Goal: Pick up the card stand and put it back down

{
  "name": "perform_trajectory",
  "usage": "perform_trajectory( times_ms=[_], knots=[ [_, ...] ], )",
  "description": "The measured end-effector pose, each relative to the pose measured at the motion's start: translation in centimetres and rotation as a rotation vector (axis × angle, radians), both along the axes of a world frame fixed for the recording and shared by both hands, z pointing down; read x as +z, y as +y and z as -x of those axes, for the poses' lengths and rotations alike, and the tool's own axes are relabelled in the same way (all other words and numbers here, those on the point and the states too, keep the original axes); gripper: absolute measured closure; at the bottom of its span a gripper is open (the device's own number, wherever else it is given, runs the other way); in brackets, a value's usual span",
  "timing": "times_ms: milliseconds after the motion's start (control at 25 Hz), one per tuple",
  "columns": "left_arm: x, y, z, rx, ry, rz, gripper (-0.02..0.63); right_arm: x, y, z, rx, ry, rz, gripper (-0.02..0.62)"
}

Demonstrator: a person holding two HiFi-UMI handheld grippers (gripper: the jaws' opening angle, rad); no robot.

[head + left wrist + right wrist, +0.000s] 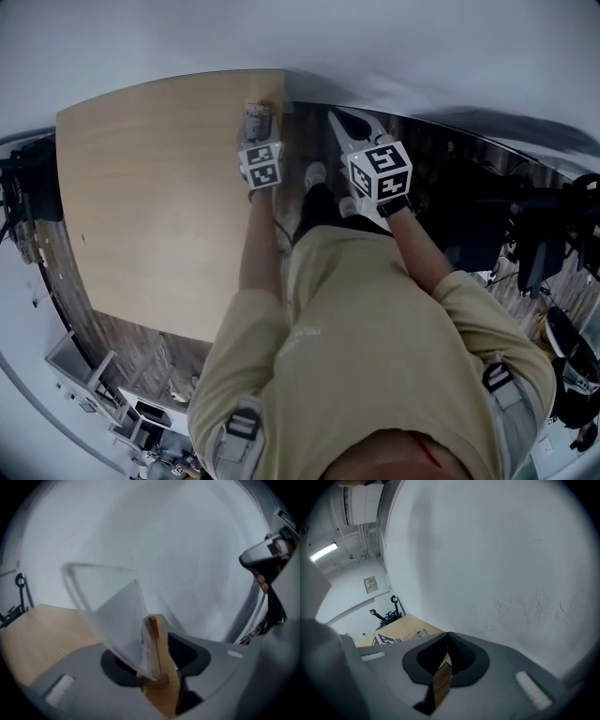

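The card stand [257,114], a clear sheet in a small wooden base, is at the far right corner of the light wooden table [159,187]. My left gripper [256,129] reaches it from the near side. In the left gripper view the wooden base [158,634] lies between the jaws, the clear sheet [117,616] leans up to the left, and the left gripper [159,667] is open around the base. My right gripper [345,129] hangs off the table's right edge over the floor; in its own view the right gripper [447,641] is shut and empty.
A white wall fills the view ahead. Dark flooring [450,178] lies right of the table, with black equipment [553,225] at the far right. Shelving and clutter [122,403] sit at the lower left. The right gripper [269,555] shows in the left gripper view.
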State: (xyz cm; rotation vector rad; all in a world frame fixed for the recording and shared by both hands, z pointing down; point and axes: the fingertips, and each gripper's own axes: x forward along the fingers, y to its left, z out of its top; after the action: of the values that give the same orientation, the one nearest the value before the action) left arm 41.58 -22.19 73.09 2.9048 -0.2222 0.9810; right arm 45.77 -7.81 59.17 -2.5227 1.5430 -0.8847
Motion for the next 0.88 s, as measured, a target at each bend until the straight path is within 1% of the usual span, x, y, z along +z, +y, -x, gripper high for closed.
perform_trajectory(
  times_ms=[40,80,160,200,240,400,480,560,680,760,880],
  knots=[
    [-0.3,0.2,0.3,-0.01,0.014,0.015,0.411,-0.2,0.2,0.3,-0.007,0.002,-0.002,0.589],
    [-0.7,0.3,0.7,-0.026,0.026,0.023,0.372,-0.3,0.5,0.7,-0.013,0.004,-0.005,0.589],
    [-1.4,0.6,1.7,-0.075,0.04,0.018,0.321,-0.7,1.1,1.4,-0.023,0.007,-0.014,0.589],
    [-1.8,0.7,2.3,-0.101,0.043,0.007,0.304,-0.9,1.5,1.7,-0.029,0.009,-0.02,0.589],
    [-2.3,0.8,3.1,-0.124,0.049,-0.005,0.302,-1.2,1.8,2.2,-0.035,0.012,-0.027,0.589],
    [-6.3,1.5,6.6,-0.204,0.123,-0.03,0.302,-3.0,2.8,4.6,-0.064,0.032,-0.068,0.589],
    [-8.9,2.2,9.1,-0.242,0.163,-0.028,0.307,-4.1,3.1,6.2,-0.085,0.044,-0.094,0.589],
    [-12.0,3.4,11.2,-0.26,0.219,-0.036,0.319,-5.3,3.5,7.9,-0.108,0.057,-0.121,0.589],
    [-16.2,5.6,14.2,-0.271,0.298,-0.097,0.378,-7.2,4.3,10.9,-0.151,0.083,-0.163,0.589],
    [-18.9,7.1,16.5,-0.291,0.341,-0.135,0.409,-8.8,4.8,13.5,-0.19,0.103,-0.195,0.589],
    [-22.4,9.7,19.8,-0.332,0.389,-0.146,0.457,-11.1,5.9,17.8,-0.251,0.134,-0.236,0.589]
  ],
)
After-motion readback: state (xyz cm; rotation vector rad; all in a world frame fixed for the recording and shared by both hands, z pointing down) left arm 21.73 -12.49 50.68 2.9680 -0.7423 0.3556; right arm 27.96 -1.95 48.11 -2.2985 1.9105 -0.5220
